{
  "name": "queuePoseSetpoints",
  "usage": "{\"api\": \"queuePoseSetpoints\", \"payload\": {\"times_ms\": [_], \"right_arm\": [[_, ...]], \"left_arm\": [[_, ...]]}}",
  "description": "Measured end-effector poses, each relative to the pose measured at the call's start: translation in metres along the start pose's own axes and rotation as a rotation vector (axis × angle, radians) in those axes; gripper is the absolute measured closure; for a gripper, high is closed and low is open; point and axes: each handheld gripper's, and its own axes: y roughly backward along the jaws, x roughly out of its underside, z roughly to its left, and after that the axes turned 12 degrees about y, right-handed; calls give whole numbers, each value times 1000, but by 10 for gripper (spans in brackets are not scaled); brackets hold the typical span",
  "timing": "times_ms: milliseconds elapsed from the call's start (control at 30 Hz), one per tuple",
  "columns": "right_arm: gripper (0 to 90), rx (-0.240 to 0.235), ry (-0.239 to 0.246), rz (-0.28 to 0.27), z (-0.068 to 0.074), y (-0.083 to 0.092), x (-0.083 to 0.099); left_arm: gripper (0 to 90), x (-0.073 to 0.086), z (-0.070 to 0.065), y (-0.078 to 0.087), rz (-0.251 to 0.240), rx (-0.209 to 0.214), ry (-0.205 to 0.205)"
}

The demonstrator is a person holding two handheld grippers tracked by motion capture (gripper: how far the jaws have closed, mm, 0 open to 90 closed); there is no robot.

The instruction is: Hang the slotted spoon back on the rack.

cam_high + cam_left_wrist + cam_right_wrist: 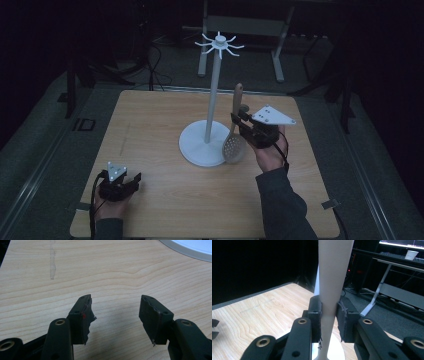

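In the right gripper view the spoon (332,285) ran off the top and bottom edges, so neither its bowl nor its handle end could be seen, and it hid most of the pole (317,282) behind it. In the left gripper view the stand's base (192,247) was cut off at the upper right corner. In the high view the right tongs (239,120) covered part of the spoon's handle, and the room beyond the surface (150,135) was too dark to make out.
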Motion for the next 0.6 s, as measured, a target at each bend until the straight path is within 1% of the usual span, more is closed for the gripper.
{"api": "queuePoseSetpoints", "payload": {"times_ms": [233,333,500,600], "right_arm": [[744,6,4,-3,-2,-1,-8],[744,9,-7,-8,-6,-2,-12],[744,13,-10,-7,-10,-3,-19],[744,10,-19,-11,-16,-6,-26]], "left_arm": [[441,0,0,0,1,1,-1],[441,0,0,0,0,0,-1],[441,0,0,0,0,0,1],[441,0,0,0,0,1,-1]]}}
